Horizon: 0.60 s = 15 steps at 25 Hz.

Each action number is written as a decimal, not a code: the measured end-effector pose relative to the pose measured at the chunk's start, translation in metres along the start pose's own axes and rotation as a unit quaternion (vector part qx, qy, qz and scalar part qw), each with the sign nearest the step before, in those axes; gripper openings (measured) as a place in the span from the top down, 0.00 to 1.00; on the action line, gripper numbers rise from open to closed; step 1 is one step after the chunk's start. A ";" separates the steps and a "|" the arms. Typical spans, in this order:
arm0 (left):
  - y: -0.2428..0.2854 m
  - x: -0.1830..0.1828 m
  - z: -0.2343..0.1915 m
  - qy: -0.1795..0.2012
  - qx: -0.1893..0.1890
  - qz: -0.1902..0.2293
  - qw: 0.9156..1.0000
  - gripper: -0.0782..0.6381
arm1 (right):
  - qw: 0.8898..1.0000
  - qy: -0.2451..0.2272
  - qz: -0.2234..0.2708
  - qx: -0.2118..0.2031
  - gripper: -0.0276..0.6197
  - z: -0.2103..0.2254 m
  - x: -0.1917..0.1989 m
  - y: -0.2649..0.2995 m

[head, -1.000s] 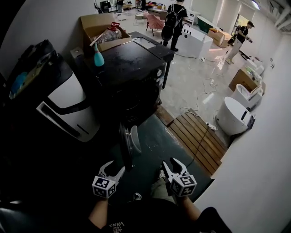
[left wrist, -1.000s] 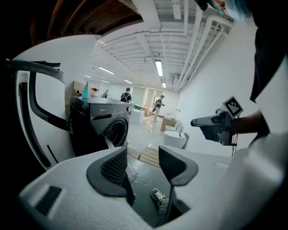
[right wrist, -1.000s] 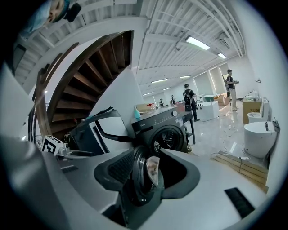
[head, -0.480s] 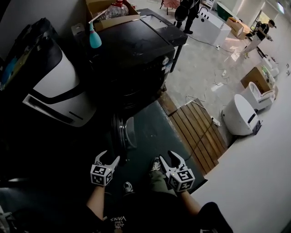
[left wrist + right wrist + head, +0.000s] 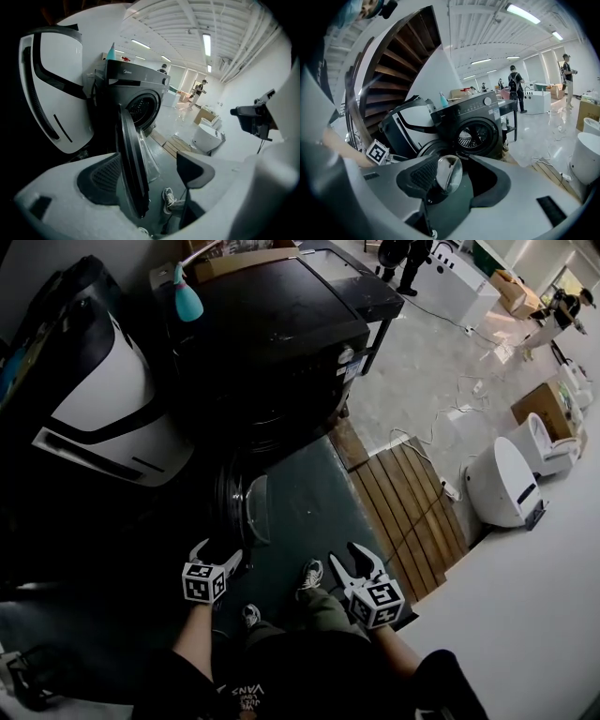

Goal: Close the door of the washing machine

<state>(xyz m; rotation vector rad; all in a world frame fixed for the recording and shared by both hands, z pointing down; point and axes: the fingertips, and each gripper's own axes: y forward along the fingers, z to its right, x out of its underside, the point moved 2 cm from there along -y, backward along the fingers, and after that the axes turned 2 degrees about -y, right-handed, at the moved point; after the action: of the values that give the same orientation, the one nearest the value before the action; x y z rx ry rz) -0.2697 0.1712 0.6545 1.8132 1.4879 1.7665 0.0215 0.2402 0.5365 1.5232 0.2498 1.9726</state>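
Wooden slats (image 5: 412,507) beside open door (image 5: 246,510); both just widening, left tool (image 5: 217,551) straddles its edge, right tool (image 5: 349,557) empty.

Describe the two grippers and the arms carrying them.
Left gripper and right gripper match: pale grey curved jaws, dark ribbed pads, a white cube with black square markers. Forearms bare below a black top. Both jaws have just been opening, gripping nothing.

We see a pale glossy floor (image 5: 422,362) far right, wooden slats (image 5: 412,502) and a green mat (image 5: 309,512) nearer, a white wall (image 5: 525,615) at right, ceiling strip lights (image 5: 206,44), and a wooden staircase (image 5: 401,61) left.
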 end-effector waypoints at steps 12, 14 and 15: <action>0.025 0.001 0.005 -0.051 -0.028 -0.007 0.998 0.32 | 1.000 -0.001 -0.011 -0.017 0.67 0.037 -0.001 0.013; 0.028 0.000 0.010 -0.062 -0.034 -0.003 0.998 0.31 | 1.000 0.000 -0.012 -0.019 0.67 0.039 -0.001 0.013; 0.030 -0.001 0.013 -0.067 -0.036 0.000 0.997 0.30 | 1.000 0.001 -0.013 -0.020 0.67 0.040 -0.002 0.013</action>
<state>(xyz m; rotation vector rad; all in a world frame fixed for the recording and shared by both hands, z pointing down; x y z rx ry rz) -0.2440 0.1625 0.6723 1.8556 1.3570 1.6402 0.0539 0.2201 0.5545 1.4853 0.2282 1.9466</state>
